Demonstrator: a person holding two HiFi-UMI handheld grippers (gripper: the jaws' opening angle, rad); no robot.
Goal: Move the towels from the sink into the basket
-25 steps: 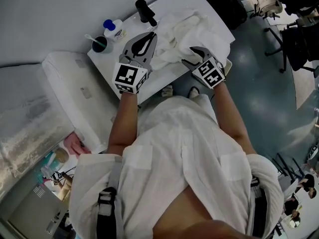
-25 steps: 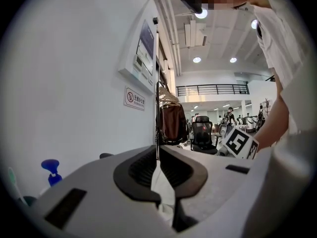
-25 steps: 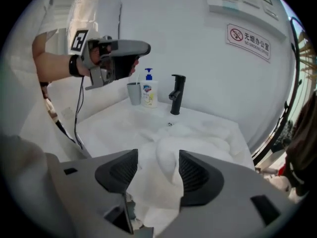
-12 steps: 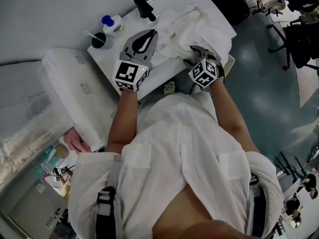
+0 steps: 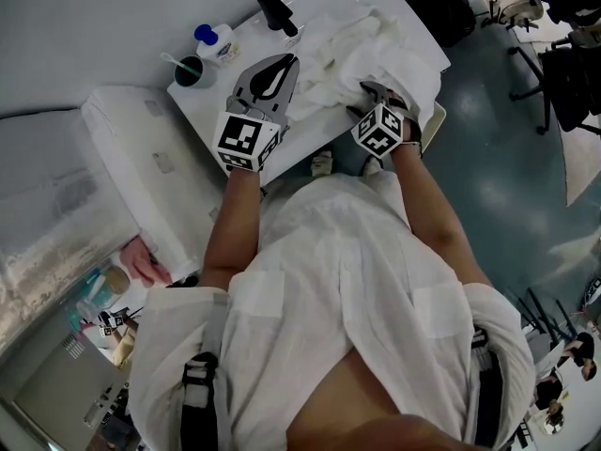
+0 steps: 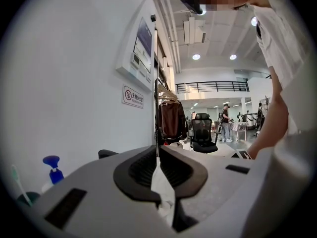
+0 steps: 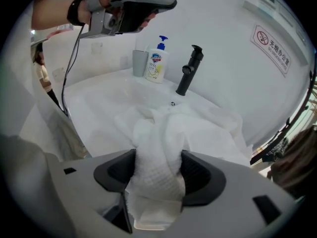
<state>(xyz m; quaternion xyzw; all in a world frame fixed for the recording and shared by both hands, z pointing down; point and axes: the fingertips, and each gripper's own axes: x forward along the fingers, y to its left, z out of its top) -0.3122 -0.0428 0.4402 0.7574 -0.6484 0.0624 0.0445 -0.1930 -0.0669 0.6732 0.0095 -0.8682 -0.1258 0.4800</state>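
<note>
The right gripper (image 7: 157,157) is down in the heap of white waffle-weave towels (image 5: 362,50), which lie in the white sink (image 5: 202,101) in front of the black lever tap (image 5: 274,12).
Compared with a second ago, this gripper sits lower and has rolled, so its black-and-white marker cube (image 5: 378,130) shows another face. Its jaws have just been opening and stand apart, with a fold of towel filling the gap and touching both pads. The left gripper (image 6: 157,151) has kept its place left of the tap, with its jaws together on nothing. The towels are bunched in front of the tap and spread to its right. Left of the tap stand a white soap bottle with a blue pump (image 7: 156,63) and a cup (image 5: 191,70) holding a toothbrush (image 5: 169,63); the bottle's label is too small to read. On the wall right of the tap hangs a white sign with a red crossed circle (image 7: 271,42); its characters are not legible.
</note>
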